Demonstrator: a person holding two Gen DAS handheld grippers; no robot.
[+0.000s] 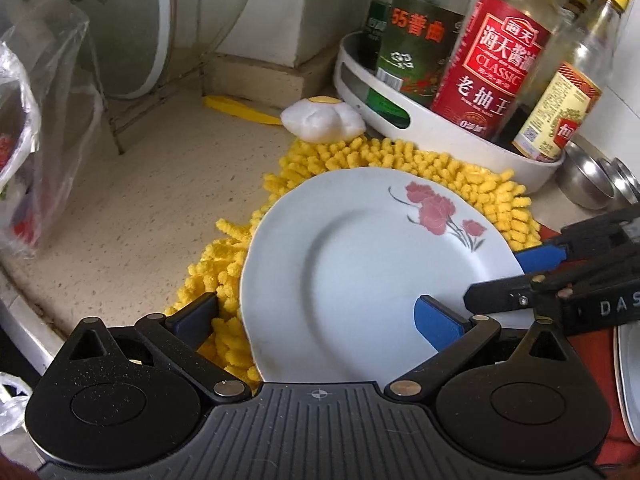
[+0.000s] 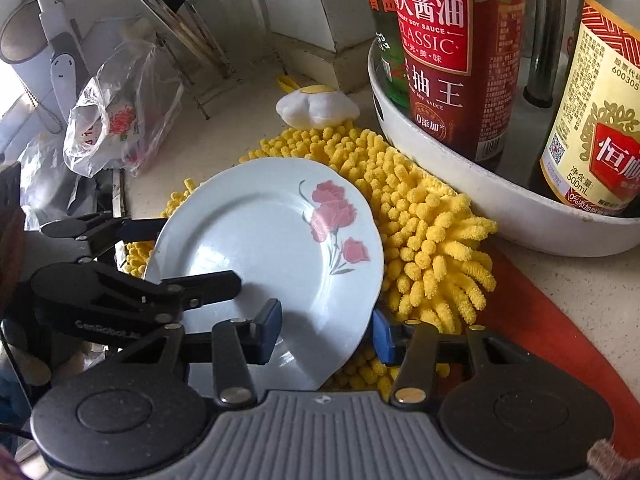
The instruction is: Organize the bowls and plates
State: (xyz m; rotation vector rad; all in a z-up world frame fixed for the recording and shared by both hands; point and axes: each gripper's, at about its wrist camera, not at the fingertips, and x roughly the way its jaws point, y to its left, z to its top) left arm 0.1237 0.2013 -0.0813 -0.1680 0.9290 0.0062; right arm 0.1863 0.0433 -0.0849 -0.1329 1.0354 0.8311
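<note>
Here my two grippers meet on one plate point(image 1: 352, 276), white with red flowers printed toward its 2 o'clock rim. It sits tilted, partly on a yellow mop pad point(image 1: 460, 184) and partly over the counter point(image 1: 160, 208).

In my left wrist view, the left gripper point(image 1: 316, 318) straddles the plate's near edge at 6 o'clock. One finger point(image 1: 192, 316) sits outside the rim at 8 o'clock, down on the pad, and the blue pad of the other lies on the plate's face at about 5 o'clock. The jaws stand wide apart; I see no squeeze on the plate there.

In my right wrist view, the right gripper point(image 2: 326, 330) takes the plate's near right rim between its blue pads. One pad is above the face at about 6 o'clock, the other under the edge at 4 o'clock against the pad's yellow tufts. The jaws are partly closed around the rim; whether both pads press firmly I cannot tell. The left gripper enters that view from 9 o'clock, with one finger lying across the plate.

Beyond the plate at 12 o'clock lies a fried-egg plush point(image 1: 324, 118). At 1 to 2 o'clock a white tray point(image 1: 432, 128) holds bottles point(image 1: 492, 60). A plastic bag point(image 1: 40, 128) sits at 9 o'clock.
</note>
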